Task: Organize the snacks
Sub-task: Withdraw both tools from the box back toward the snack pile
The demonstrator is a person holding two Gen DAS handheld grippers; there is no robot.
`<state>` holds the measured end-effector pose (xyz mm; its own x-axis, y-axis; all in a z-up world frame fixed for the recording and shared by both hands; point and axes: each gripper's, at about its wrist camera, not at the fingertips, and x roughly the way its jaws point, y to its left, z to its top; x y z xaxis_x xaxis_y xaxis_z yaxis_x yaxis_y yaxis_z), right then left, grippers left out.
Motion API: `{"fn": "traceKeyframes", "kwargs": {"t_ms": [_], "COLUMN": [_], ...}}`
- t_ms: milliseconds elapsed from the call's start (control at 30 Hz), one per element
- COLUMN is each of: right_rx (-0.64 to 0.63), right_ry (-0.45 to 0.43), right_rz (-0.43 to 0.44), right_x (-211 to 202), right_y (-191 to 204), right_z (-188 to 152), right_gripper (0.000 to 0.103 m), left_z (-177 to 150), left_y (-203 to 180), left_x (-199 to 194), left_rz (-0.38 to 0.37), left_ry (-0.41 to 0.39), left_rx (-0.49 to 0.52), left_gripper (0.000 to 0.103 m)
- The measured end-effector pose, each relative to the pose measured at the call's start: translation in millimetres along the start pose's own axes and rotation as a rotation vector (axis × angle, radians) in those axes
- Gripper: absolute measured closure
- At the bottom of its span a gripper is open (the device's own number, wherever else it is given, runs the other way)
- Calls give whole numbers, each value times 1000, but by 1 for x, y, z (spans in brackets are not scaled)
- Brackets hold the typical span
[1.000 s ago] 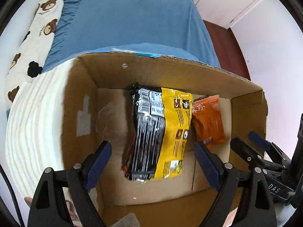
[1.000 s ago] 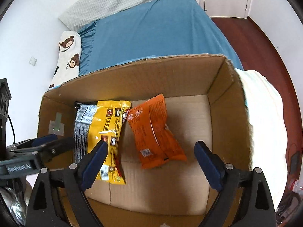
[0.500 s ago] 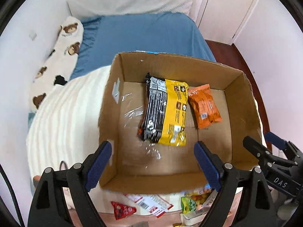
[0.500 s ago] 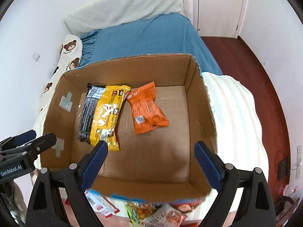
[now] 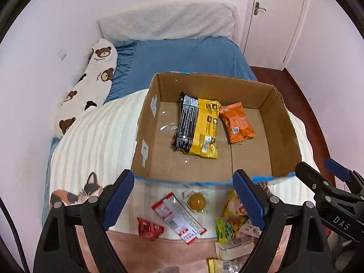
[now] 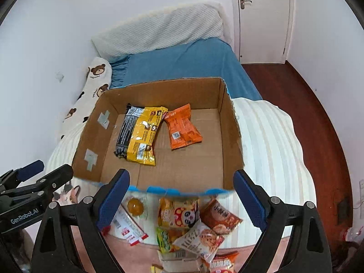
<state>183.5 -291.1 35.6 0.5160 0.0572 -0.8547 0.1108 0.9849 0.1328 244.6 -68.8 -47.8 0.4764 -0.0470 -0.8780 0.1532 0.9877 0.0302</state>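
The open cardboard box (image 5: pixel 145 122) (image 6: pixel 229 122) sits on my striped blanket (image 5: pixel 95 141) (image 6: pixel 268 141), and two packets lie flat on its floor. The bigger one is a black-and-yellow noodle packet (image 5: pixel 196 128) (image 6: pixel 140 135), black along its left side and yellow on the right, with small printed panels. Its long axis runs from the far wall toward me, tilted slightly. Just to its right, touching its upper corner, is an orange snack packet (image 5: pixel 236 122) (image 6: pixel 182 127) with a small white barcode label; it is shorter and slants from far left to near right. The rest of the box floor is bare cardboard with a scrap of clear tape at the left.

In front of the blue-taped near rim, loose snacks lie on the blanket: a clear packet with a round yellow jelly (image 5: pixel 196 201) (image 6: pixel 135 206), a long red-and-white wrapper (image 5: pixel 179 219) (image 6: pixel 128 226) lying diagonally, a small red triangular packet (image 5: pixel 149 228), a yellow panda-print bag (image 6: pixel 178 212), a brown packet (image 6: pixel 219 218), and a green-and-yellow bag (image 5: pixel 227 228) (image 6: pixel 167 237).

My left gripper (image 5: pixel 184 200) hangs above the near rim with its jaws spread wide, holding nothing. My right gripper (image 6: pixel 182 199) is likewise spread and empty, over the loose pile.
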Motion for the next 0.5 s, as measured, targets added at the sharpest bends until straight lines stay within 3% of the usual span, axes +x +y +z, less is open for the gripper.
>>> {"fn": "traceKeyframes", "kwargs": {"t_ms": [200,500], "right_rx": [8,43], "right_ry": [66,271], "right_rz": [20,-7], "right_x": [-6,23], "right_y": [-16,-62], "right_z": [-38,-119], "right_gripper": [8,8], "left_z": [-40,-129], "left_y": [-4,-24], "left_x": [-2,42], "left_rz": [-16,-14], "left_ry": [40,239], "left_rx": [-33,21], "left_gripper": [14,14]}}
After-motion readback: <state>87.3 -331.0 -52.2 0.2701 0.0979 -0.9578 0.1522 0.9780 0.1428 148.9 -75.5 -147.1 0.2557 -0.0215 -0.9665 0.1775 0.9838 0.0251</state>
